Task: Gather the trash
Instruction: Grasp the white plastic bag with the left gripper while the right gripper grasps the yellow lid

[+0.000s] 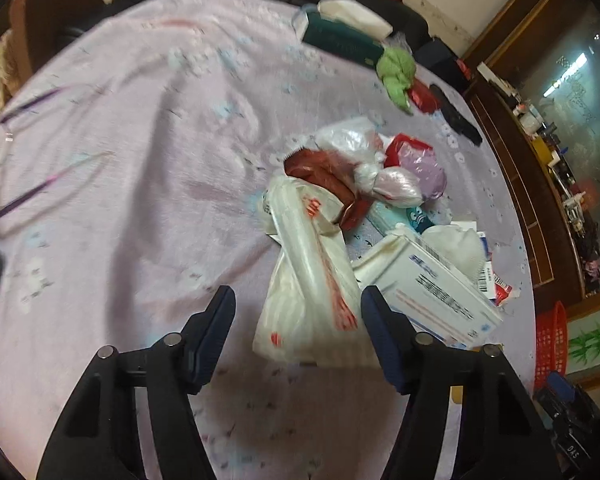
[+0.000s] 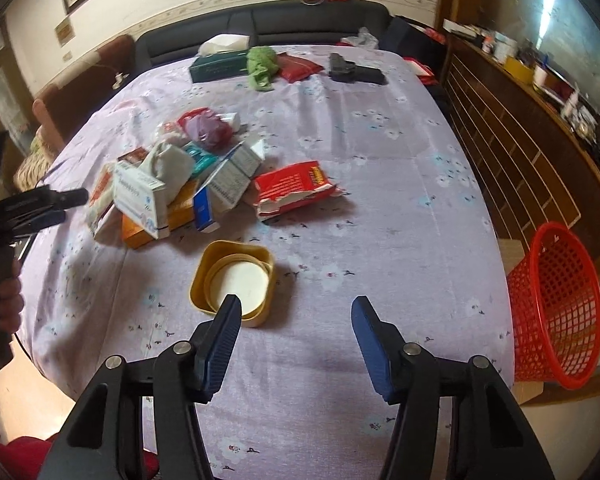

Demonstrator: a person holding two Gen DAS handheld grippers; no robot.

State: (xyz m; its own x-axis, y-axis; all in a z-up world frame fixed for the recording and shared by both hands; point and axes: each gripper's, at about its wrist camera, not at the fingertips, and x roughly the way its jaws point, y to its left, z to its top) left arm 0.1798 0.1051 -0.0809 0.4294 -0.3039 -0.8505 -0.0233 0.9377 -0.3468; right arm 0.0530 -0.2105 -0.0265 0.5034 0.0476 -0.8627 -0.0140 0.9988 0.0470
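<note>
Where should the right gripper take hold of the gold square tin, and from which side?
Grip the gold square tin by its near wall, one of the fingers inside, from above. It lies open side up on the tablecloth, rim exposed.

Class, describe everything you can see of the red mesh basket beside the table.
The red mesh basket looks like plastic, with an open lattice wall and a solid round rim. It tapers toward its base and looks empty. It sits tilted past the table's right edge, its mouth facing down and toward the camera, seemingly resting on a pale wooden surface. Nothing else visibly touches it. In the left wrist view only part of it shows.
</note>
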